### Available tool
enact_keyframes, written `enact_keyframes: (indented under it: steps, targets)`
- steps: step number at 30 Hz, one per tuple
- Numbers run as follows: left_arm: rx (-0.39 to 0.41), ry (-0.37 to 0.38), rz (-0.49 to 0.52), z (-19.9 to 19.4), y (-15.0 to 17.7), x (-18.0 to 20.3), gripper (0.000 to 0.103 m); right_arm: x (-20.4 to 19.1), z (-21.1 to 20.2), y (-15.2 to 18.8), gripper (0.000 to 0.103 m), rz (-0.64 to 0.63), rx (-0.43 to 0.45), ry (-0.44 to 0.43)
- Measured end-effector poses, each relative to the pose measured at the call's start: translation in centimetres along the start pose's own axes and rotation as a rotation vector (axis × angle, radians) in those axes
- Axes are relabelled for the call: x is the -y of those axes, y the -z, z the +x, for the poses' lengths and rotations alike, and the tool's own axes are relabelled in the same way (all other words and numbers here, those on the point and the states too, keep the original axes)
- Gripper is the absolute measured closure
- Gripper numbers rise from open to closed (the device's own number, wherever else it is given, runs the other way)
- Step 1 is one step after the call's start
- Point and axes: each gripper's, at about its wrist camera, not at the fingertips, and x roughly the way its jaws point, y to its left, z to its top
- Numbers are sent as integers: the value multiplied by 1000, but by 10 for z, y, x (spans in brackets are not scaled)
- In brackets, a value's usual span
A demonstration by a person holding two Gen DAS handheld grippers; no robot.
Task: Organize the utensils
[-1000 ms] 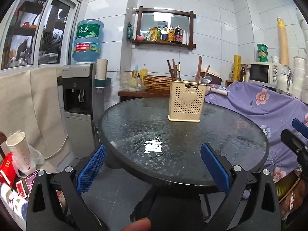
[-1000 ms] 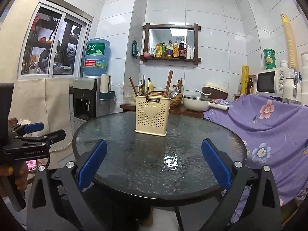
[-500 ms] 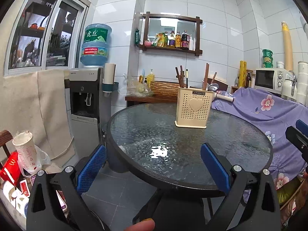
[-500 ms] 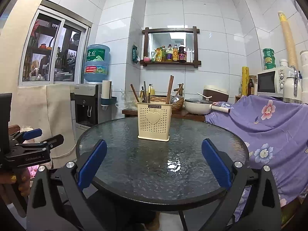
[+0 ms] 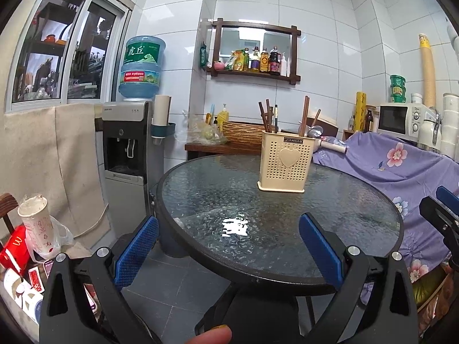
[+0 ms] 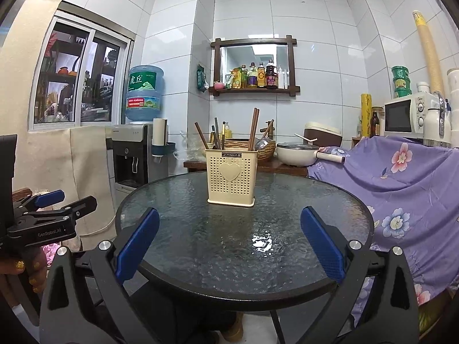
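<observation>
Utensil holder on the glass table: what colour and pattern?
Cream utensil holder, perforated with small holes, a raised heart on front; clearest in the right wrist view.

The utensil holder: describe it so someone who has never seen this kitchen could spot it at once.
Find the round dark glass table in the middle of the room. On its far side stands the cream perforated plastic utensil holder, upright, with brown chopsticks sticking out. It is the only thing on the table, and it has a raised heart on its front.

Black hand-held gripper [image 6: 229, 238], blue textured pads [image 6: 137, 240]
</observation>
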Motion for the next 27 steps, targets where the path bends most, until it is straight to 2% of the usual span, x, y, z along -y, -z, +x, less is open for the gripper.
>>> enact_keyframes:
  steps: [27]
  targets:
    - [-16,-23,22,3,-1,6,7,-1,2,0,6,8,-12,-9]
